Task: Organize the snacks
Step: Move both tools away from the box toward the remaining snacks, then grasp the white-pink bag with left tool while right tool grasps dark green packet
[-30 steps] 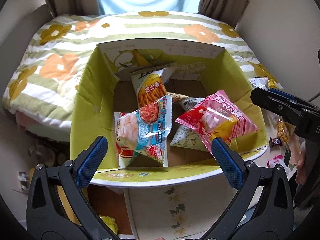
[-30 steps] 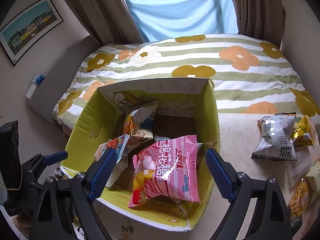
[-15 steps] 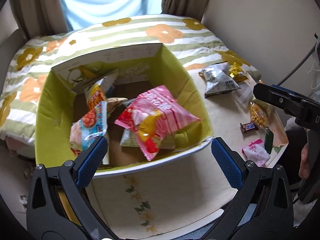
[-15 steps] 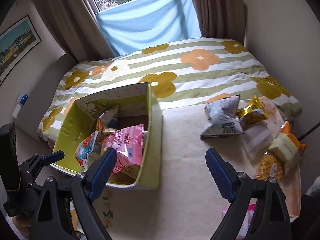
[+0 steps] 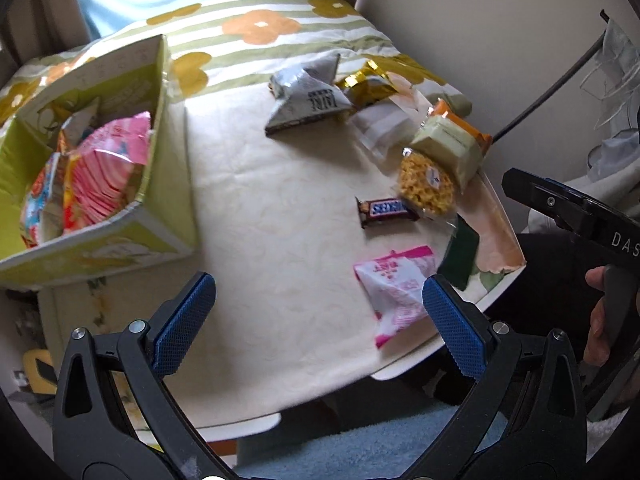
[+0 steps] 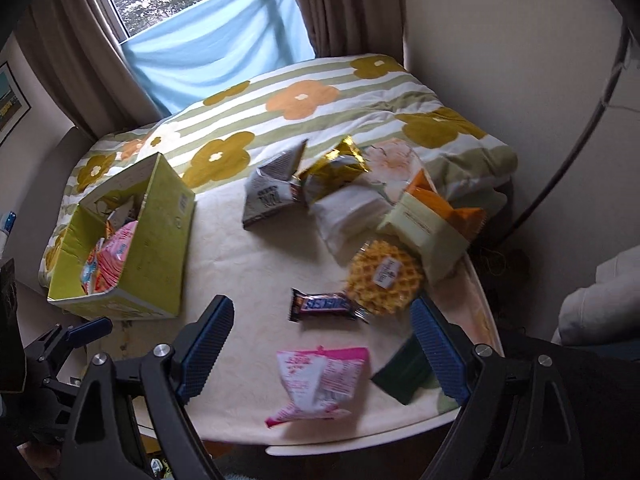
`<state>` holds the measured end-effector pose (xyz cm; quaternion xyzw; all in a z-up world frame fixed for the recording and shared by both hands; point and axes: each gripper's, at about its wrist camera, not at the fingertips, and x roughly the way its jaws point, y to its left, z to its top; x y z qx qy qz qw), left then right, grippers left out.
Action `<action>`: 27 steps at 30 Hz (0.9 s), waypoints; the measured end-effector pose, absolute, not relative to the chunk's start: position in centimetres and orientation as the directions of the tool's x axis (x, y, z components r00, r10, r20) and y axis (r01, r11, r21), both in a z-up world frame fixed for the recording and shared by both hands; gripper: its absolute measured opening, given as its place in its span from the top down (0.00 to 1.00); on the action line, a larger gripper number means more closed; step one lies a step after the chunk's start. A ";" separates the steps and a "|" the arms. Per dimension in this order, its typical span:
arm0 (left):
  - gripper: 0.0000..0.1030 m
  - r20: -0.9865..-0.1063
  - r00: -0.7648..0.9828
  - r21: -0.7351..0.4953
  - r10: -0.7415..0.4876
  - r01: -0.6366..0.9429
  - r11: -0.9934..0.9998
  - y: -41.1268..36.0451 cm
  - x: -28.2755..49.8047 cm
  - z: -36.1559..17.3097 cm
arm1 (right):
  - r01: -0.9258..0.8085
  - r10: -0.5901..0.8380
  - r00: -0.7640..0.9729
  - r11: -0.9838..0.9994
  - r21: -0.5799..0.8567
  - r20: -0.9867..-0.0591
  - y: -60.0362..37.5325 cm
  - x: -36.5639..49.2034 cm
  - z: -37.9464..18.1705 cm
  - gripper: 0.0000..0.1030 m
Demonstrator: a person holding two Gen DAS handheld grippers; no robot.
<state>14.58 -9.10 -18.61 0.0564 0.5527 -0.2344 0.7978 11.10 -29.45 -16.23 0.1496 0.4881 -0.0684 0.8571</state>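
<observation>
We see the loose snacks, a Snickers bar [image 6: 325, 305] and pink packet [image 6: 320, 380], at lower centre on the table [image 6: 248, 272]; the box [image 6: 160, 248] sits left. Our right gripper [image 6: 322, 340] and left gripper [image 5: 318, 312] hang spread, holding nothing.

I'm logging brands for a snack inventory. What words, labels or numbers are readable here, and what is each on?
"SNICKERS": on the brown chocolate bar, upside down in the right wrist view.
"DAS": white letters, cut off at the frame edge, on the right hand-held gripper.
Grey triangular bag: bold upside-down print, not surely readable.
Small pink packet: blurred.
Waffle sticker: too small.
Green box side print: too small.
</observation>
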 end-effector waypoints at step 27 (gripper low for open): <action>0.10 -0.976 0.113 -0.116 -0.188 0.461 0.880 -20.5 12.2 -32.3 | 0.498 0.045 0.340 0.839 0.221 -0.939 -36.1 8.3 -29.0 0.24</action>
